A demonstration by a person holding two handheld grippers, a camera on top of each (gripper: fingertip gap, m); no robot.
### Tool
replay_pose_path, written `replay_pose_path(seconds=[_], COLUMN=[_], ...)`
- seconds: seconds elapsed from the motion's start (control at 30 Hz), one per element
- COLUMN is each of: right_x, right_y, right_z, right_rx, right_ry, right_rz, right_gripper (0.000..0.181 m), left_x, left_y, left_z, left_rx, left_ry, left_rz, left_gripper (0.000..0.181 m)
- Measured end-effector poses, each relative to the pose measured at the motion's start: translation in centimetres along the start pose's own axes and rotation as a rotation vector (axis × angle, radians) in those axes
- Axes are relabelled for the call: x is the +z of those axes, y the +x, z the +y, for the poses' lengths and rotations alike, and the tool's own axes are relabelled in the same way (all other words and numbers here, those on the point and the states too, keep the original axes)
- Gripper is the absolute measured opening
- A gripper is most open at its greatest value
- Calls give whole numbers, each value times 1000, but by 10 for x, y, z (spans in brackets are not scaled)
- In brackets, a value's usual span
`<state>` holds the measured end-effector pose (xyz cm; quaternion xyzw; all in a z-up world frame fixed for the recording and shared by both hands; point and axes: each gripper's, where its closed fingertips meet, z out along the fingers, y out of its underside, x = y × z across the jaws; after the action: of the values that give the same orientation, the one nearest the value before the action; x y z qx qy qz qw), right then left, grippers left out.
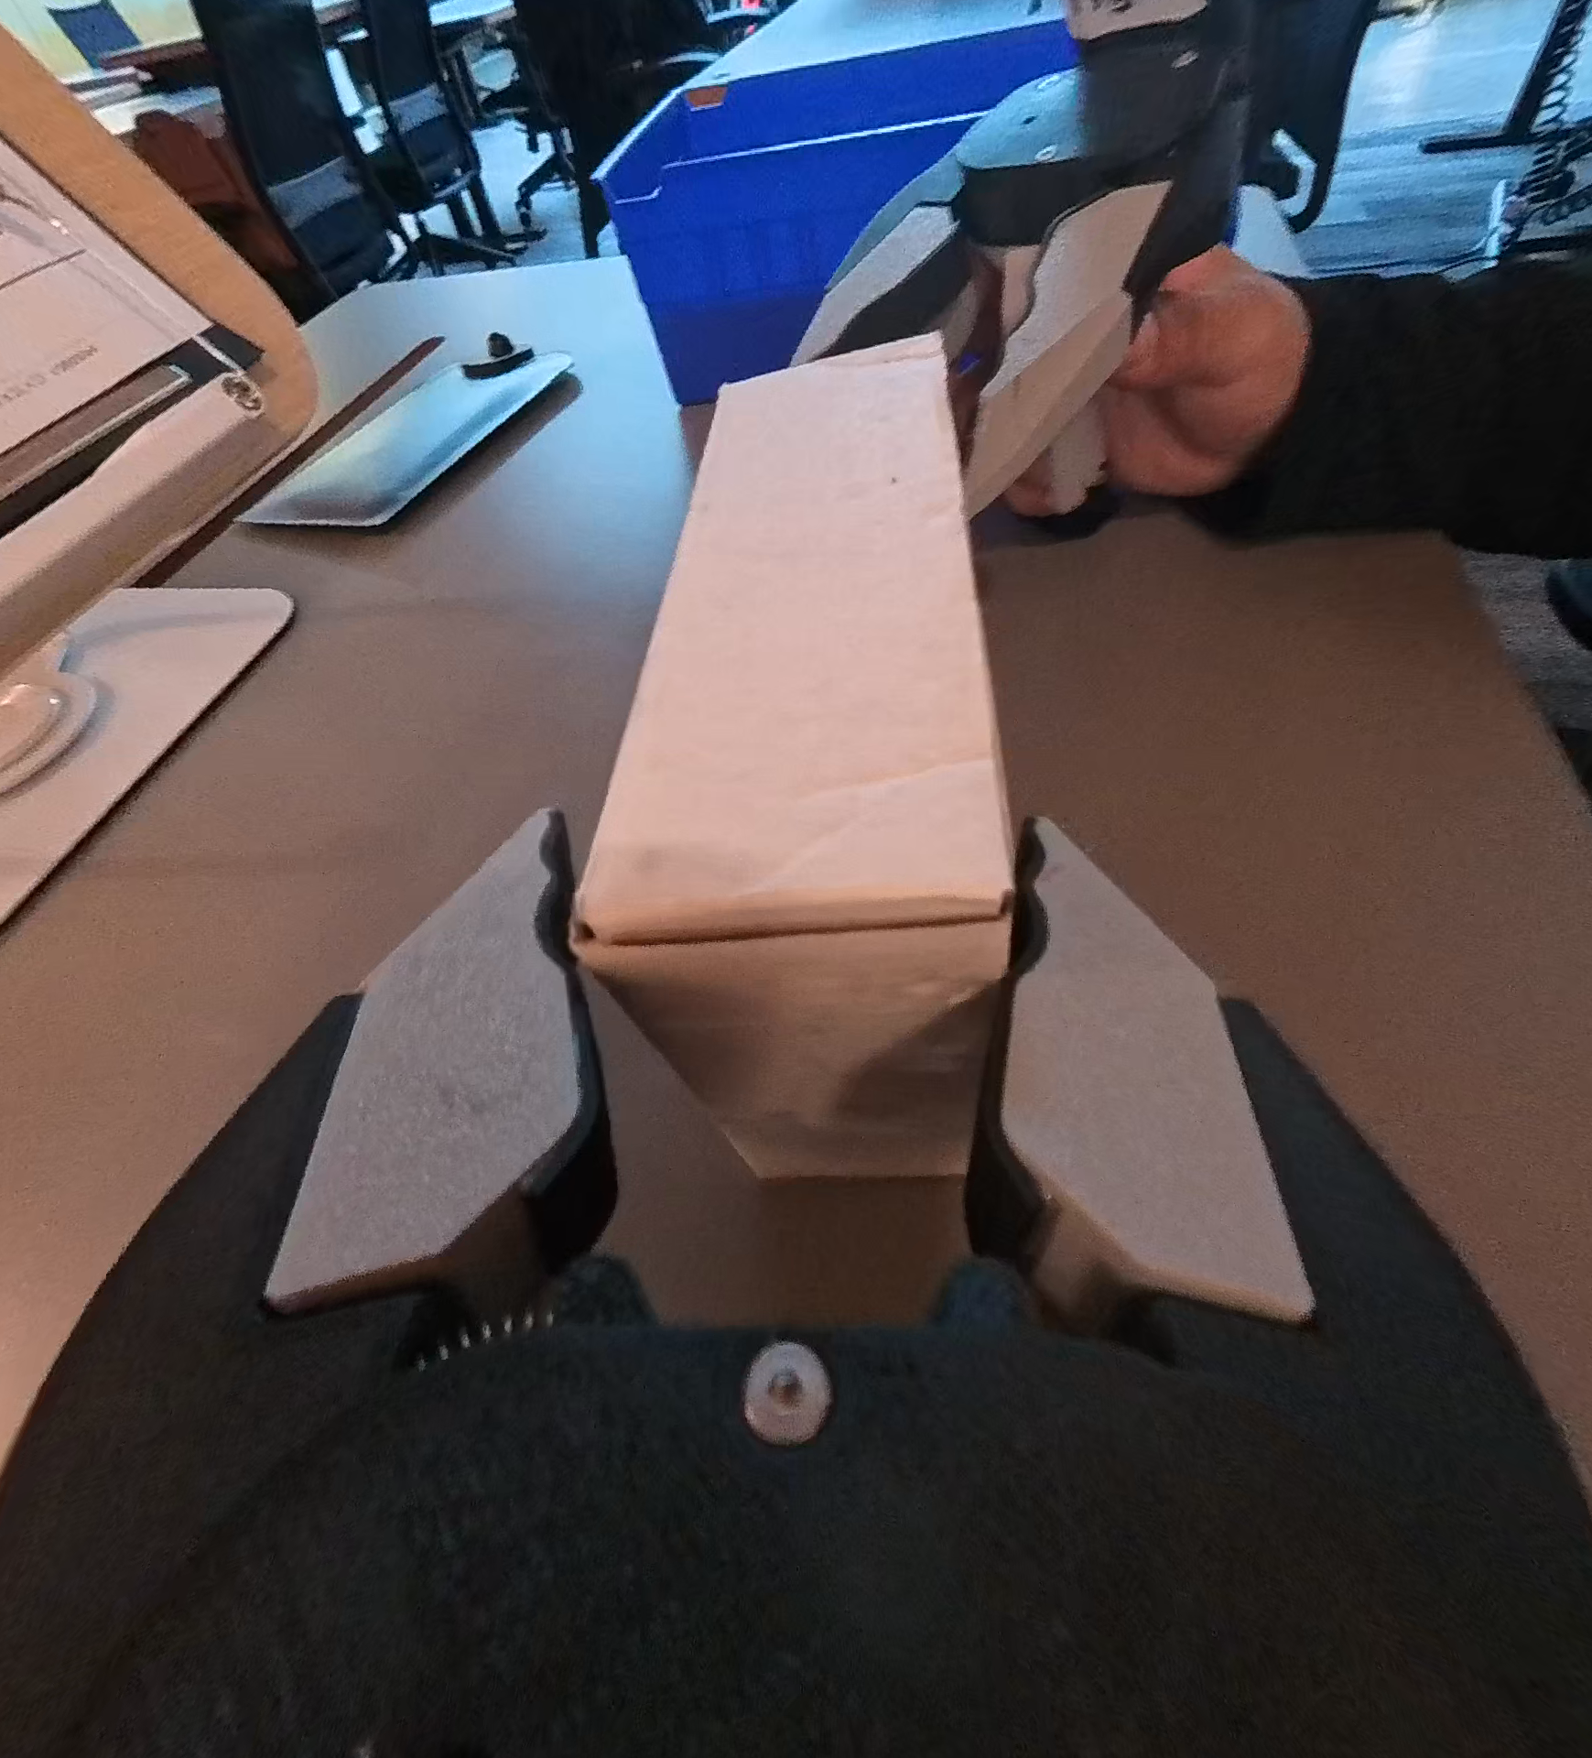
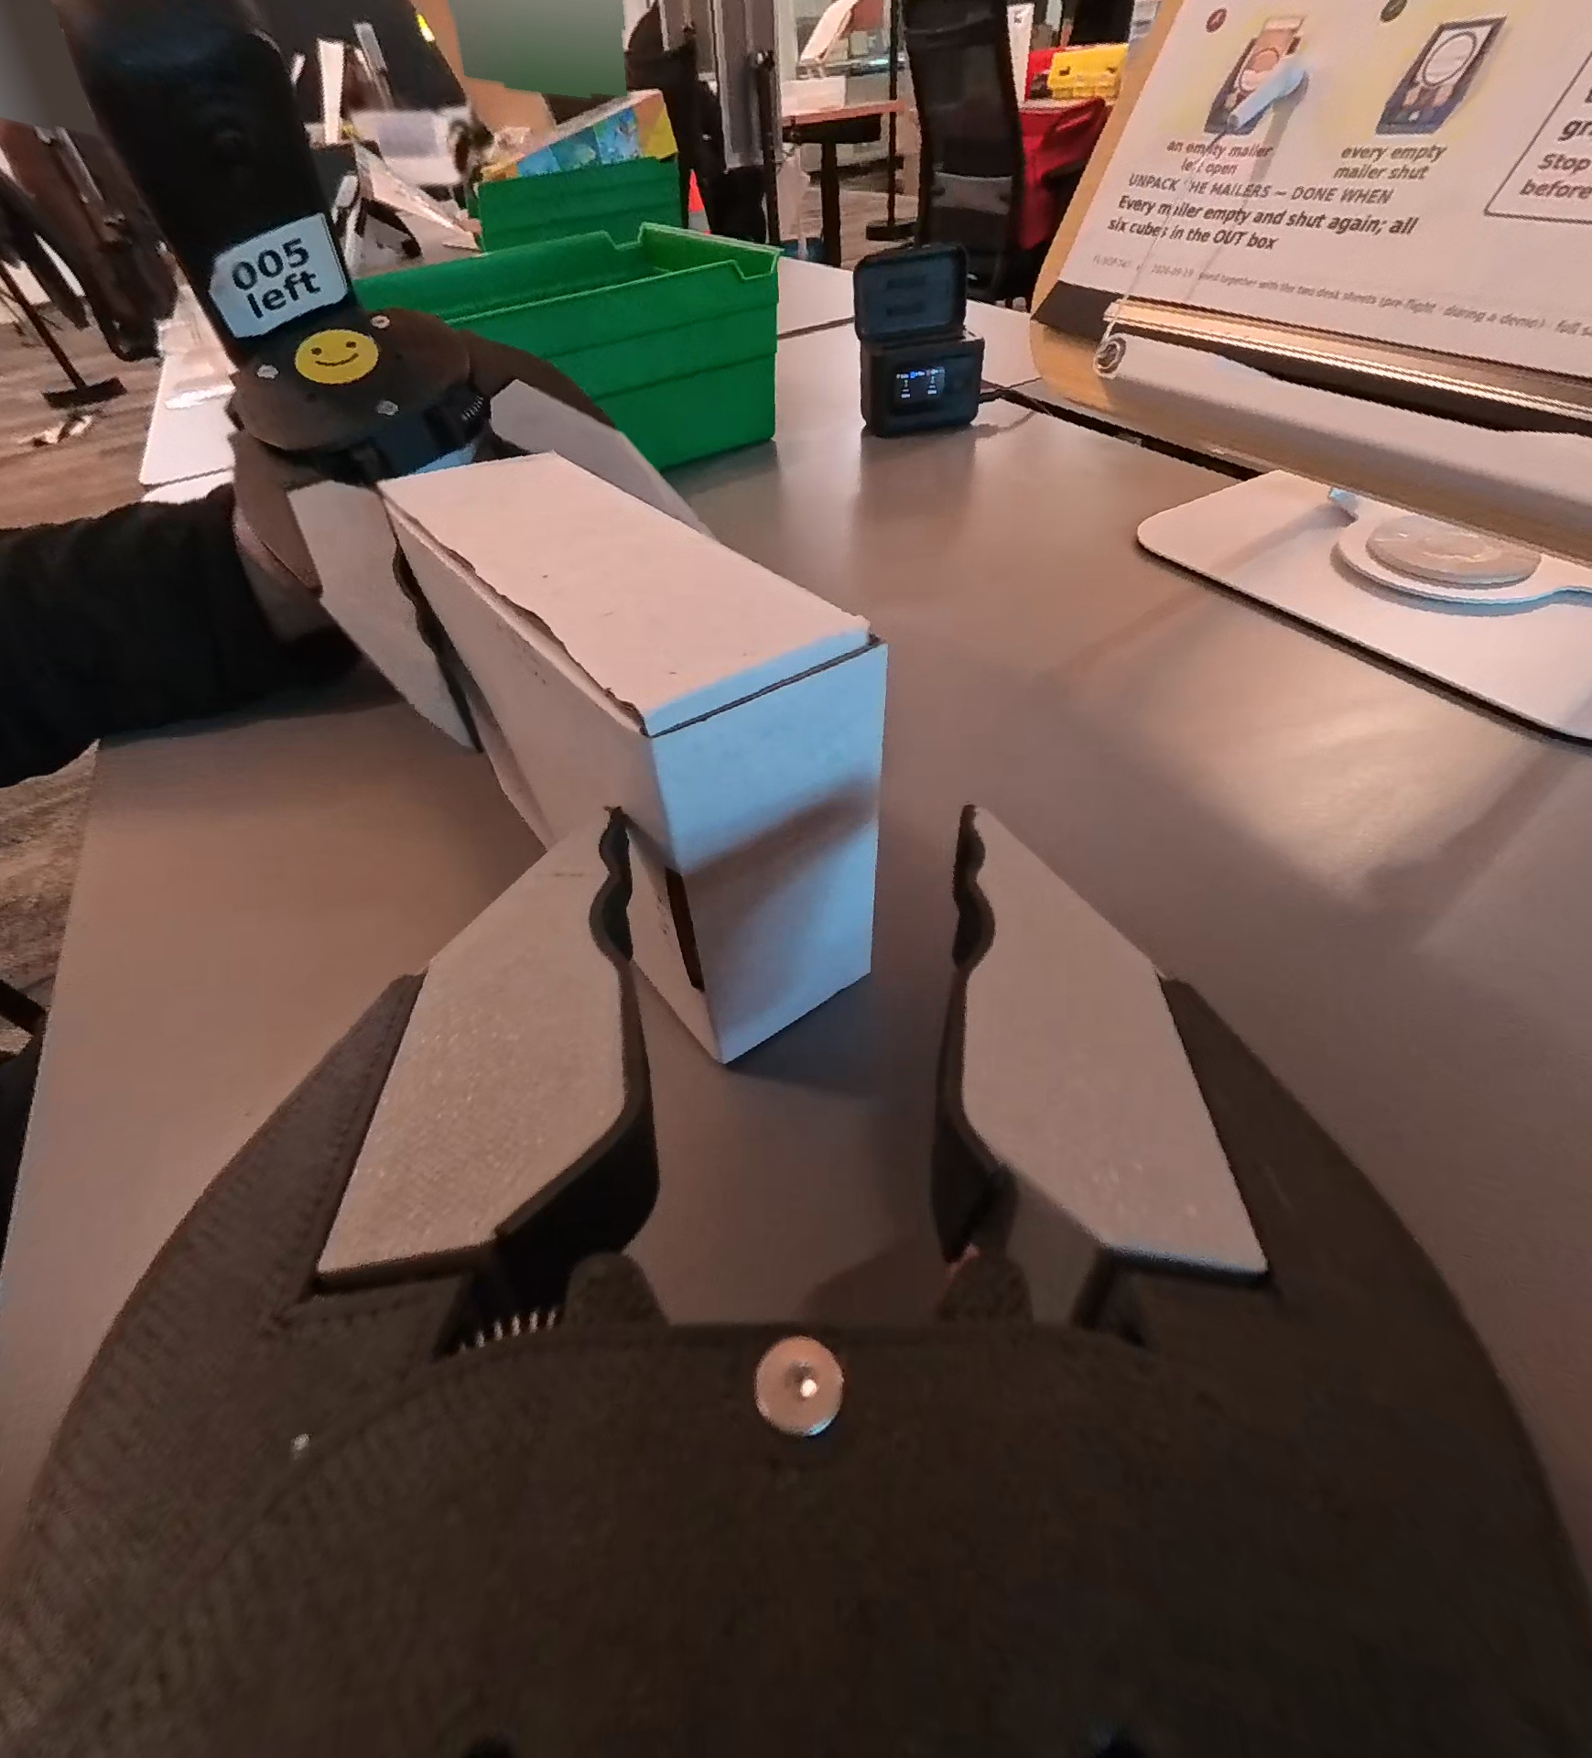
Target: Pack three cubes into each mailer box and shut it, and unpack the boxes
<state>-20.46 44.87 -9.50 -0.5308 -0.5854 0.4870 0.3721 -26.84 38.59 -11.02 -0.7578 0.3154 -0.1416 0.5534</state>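
So the white mailer box (image 1: 811, 647) is lying long-ways on the grey desk (image 1: 392, 723), lid down, and the person has a gripper at each end of it.

Starting on the left: the left gripper (image 1: 792, 894) has its fingers (image 1: 449, 1075) set either side of the near end of the box, pressed right up against the cardboard as far as I can tell. That end looks a bit crumpled and lifted off the desk, so I'd say it's properly clamped. From the right wrist view you can see the same gripper (image 2: 392, 533) hugging the far end, a gloved hand (image 2: 269, 561) behind it.

Moving right: the right gripper (image 2: 792, 894) has its fingers (image 2: 497, 1094) spread apart, nothing between them. The box (image 2: 678, 723) end sits just ahead, its corner touching or nearly touching the left-hand finger, and the other finger is out over bare desk.

Off to the sides there's a green bin (image 2: 601, 323) and a blue bin (image 1: 773, 238) at the back, plus a monitor (image 2: 1400, 219) with a sheet of paper taped on it.

My read: they're on the shut-or-open step for this box. I can't see any cubes, so I can't tell whether it's packed. Next move probably needs the right fingers to get onto that end flap while the left one holds the box steady.
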Motion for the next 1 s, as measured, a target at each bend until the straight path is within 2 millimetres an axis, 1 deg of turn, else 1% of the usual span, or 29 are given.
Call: replay_pose_path(seconds=[0.07, 0.17, 0.27, 0.43, 0.53, 0.7, 0.87, 1.0], right_x=[0, 0, 0, 1, 0, -6, -10, -7], right_y=[0, 0, -1, 0, 4, 9, 13, 14], right_z=[0, 0, 0, 1, 0, -9, -17, -14], right_rx=[-2, -8, -13, -1, 7, -23, -73, -44], right_ry=[0, 1, 1, -11, 2, 60, 108, 95], right_rz=[6, 6, 2, 6, 27, 70, 136, 123], right_gripper=[65, 65, 65, 74, 75, 78, 86, 90], left_x=[0, 2, 3, 4, 5, 5, 5, 4], left_y=[-5, -4, -2, -2, -4, -8, -8, -7], left_z=[2, 4, 6, 4, 6, 8, 8, 7], left_rx=[2, 6, 28, 61, 27, -14, -5, 8], left_ry=[-10, -25, -43, -30, -40, -53, -52, -48], left_rz=[-28, -29, -29, -19, -1, 14, 8, 5], left_gripper=[96, 97, 92, 90, 89, 86, 86, 86])
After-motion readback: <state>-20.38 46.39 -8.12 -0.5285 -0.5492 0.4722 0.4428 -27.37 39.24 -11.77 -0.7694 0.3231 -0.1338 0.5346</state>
